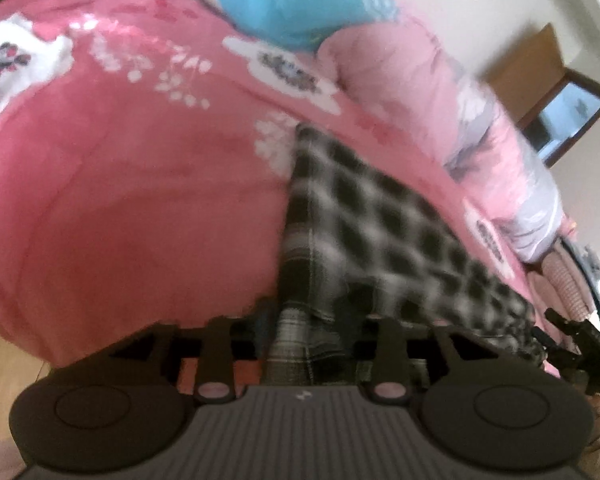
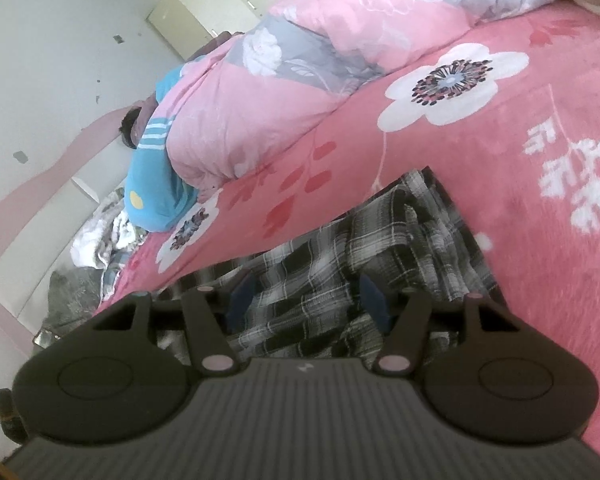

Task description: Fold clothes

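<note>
1. Bedding: the pink floral bedspread carries a blue cushion and a rolled pink quilt.
2. Left gripper pinches the black-and-white plaid garment, fingers hidden by cloth.
3. Right gripper, jaws apart, straddles the rumpled plaid.

My tongs are matt black plastic, with a ribbed grey body and dark blue pads that look rubbery. The plaid garment is thin woven cloth, soft and creased. The pink sheet under it is fuzzy fleece. The quilt looks plush with a slight sheen. The floor is smooth, pale wood.
</note>
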A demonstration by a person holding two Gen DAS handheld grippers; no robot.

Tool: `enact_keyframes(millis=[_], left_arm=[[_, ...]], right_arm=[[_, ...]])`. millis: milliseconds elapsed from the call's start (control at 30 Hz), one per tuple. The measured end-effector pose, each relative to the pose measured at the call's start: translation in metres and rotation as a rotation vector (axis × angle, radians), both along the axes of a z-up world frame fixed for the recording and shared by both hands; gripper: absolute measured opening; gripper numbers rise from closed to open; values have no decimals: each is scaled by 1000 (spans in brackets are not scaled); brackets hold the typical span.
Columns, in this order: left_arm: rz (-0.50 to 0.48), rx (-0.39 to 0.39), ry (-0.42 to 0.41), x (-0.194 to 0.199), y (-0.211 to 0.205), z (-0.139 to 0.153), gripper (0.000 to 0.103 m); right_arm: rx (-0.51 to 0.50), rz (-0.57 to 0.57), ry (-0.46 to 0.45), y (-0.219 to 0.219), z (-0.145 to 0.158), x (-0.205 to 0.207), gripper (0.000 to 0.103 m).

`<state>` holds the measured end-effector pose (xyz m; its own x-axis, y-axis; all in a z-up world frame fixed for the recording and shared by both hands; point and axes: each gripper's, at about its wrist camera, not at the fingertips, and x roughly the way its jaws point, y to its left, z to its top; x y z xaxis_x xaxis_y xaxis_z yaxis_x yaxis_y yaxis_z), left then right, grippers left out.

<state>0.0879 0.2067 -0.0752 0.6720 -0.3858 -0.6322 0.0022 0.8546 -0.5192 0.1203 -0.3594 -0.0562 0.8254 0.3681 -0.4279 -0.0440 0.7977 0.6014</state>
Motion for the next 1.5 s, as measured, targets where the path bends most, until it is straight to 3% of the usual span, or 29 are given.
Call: enact_keyframes(millis=[67, 167, 367, 567, 700, 800, 933, 1100, 1200, 1300, 1500], left_arm=[[-24, 56, -9, -3, -7, -1, 32], [-77, 206, -43, -11, -20, 4, 31], [-16, 309, -131, -31, -13, 20, 30], [-38, 299, -206, -38, -14, 26, 30], [-42, 277, -247, -36, -10, 22, 30], [-31, 242, -274, -28, 0, 20, 30], [-40, 206, -268, 0, 7, 18, 30], [-81, 214, -253, 25, 1, 4, 30], [-92, 208, -258, 25, 3, -6, 31], [-100, 176, -268, 25, 10, -9, 32], [-100, 120, -264, 28, 19, -10, 33]], right_arm=[[-11, 1, -1, 2, 0, 0, 59], [-39, 5, -5, 6, 2, 0, 59], [-139, 50, -67, 24, 13, -10, 57], [-214, 273, -125, 96, 20, -23, 44], [-443, 353, -121, 149, 7, -26, 43], [-565, 406, -37, 165, -10, -38, 41], [-582, 468, -45, 177, 8, -57, 40], [-540, 554, -209, 228, 36, -43, 40], [-555, 591, -225, 265, 22, -25, 40], [-568, 581, -109, 278, -9, -15, 41], [-625, 638, -193, 283, -3, -59, 42]])
